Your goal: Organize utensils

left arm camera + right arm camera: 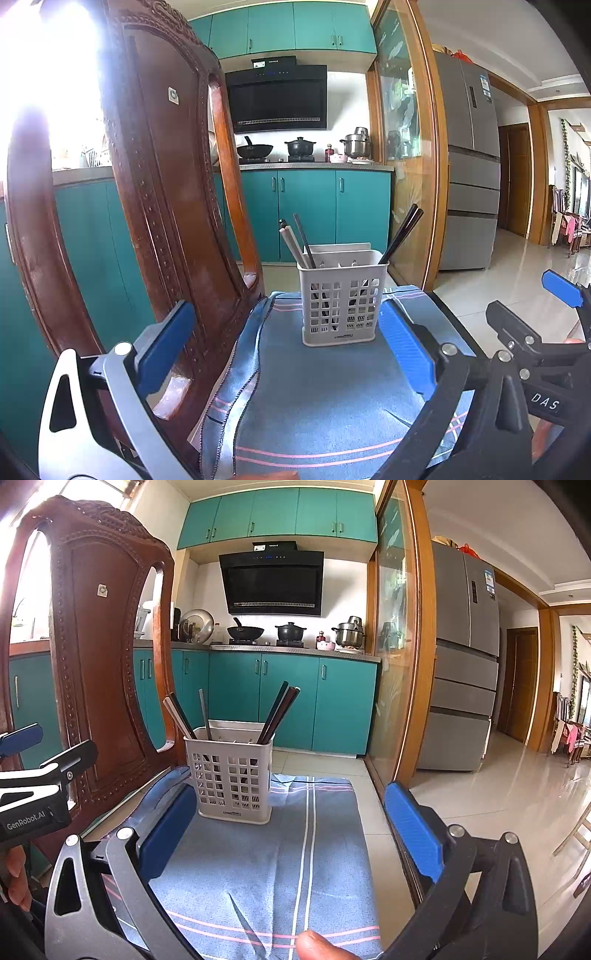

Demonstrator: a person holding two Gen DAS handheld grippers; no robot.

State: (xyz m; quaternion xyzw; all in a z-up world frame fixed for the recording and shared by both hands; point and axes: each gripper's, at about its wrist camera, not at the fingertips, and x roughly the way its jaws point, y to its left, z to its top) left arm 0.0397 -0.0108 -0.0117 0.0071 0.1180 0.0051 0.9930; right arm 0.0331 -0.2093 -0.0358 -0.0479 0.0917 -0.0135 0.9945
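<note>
A white slotted utensil holder (340,295) stands upright on a blue striped cloth (317,391). It holds pale and dark chopsticks (295,243) leaning left and dark chopsticks (404,230) leaning right. The holder also shows in the right wrist view (231,777), with chopsticks (279,710) sticking out. My left gripper (288,350) is open and empty, a short way in front of the holder. My right gripper (290,834) is open and empty, just right of and in front of the holder. The right gripper also shows at the right edge of the left wrist view (532,332).
A carved wooden chair back (166,184) rises close on the left of the cloth, also in the right wrist view (99,646). Teal kitchen cabinets (280,698) and a stove with pots lie behind. A grey fridge (461,672) and tiled floor lie to the right.
</note>
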